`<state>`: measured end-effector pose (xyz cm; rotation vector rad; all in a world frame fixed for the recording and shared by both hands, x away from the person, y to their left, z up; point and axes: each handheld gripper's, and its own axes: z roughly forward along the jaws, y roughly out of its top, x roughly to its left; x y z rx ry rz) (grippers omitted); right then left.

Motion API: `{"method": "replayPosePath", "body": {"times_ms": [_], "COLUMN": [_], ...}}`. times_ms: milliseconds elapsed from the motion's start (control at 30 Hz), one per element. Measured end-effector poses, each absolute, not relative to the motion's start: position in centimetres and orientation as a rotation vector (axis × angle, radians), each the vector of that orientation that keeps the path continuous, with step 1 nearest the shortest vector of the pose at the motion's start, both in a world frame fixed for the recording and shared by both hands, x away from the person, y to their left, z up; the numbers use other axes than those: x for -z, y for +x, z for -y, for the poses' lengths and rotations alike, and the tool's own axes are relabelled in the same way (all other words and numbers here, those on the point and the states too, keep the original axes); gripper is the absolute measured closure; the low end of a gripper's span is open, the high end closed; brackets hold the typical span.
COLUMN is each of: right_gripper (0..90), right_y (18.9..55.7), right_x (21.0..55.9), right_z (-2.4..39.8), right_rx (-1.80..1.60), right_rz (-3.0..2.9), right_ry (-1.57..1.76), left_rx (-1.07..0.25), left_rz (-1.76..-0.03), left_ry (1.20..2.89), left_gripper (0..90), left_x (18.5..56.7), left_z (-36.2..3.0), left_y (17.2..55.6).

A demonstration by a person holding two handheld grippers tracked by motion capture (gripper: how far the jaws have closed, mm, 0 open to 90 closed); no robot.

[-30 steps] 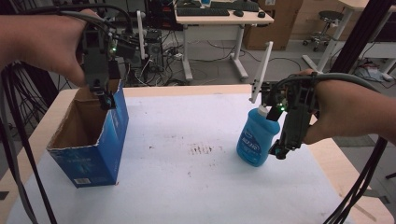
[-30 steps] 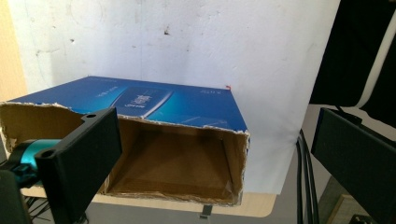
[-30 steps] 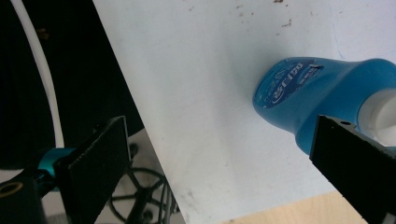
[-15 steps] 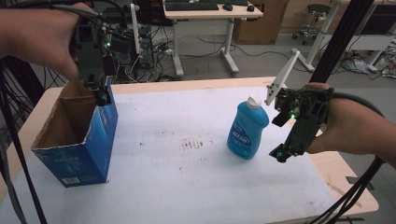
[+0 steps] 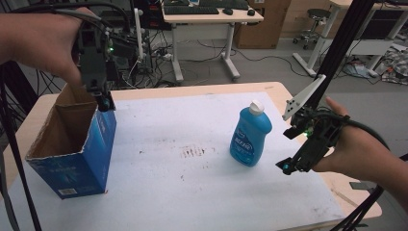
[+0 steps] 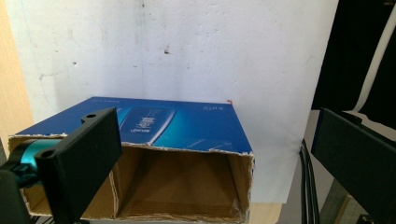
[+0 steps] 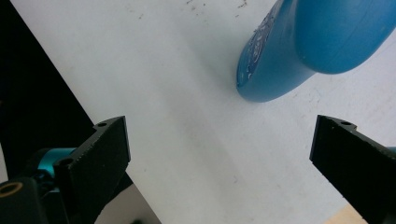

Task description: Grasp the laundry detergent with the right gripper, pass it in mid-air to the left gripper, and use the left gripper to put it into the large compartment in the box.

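My right tongs (image 5: 288,166) wide, empty, beside upright bottle (image 5: 250,137); left tongs (image 6: 219,154) wide over open box (image 5: 72,144). Risk: clumsy approach tips bottle on tabletop (image 5: 192,192).

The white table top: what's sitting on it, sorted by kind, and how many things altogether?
Blue cardboard box, open at the top: 1
Blue bottle with a white cap, upright: 1
Total: 2
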<state>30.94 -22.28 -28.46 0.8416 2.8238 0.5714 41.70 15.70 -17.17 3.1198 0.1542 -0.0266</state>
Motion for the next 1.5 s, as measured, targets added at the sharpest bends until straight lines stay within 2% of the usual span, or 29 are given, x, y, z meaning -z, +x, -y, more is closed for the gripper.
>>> {"method": "replayPosePath", "body": {"times_ms": [267,733,1500], "right_gripper": [4.0,4.0,3.9], "right_y": [31.1,32.5,34.0], "right_x": [30.4,33.9,37.4], "right_z": [23.2,24.9,24.8], "right_rx": [-0.65,-0.974,-1.128], "right_rz": [-2.771,-2.566,-2.402], "right_ry": [0.925,1.092,1.213], "left_rx": [0.024,0.021,0.023], "left_rz": [-0.159,-0.148,-0.149], "left_ry": [3.113,3.12,3.131], "left_gripper": [1.7,1.7,1.7], "left_x": [17.3,17.3,17.5], "left_z": [-16.0,-16.1,-15.9], "left_y": [42.0,41.9,41.6]}}
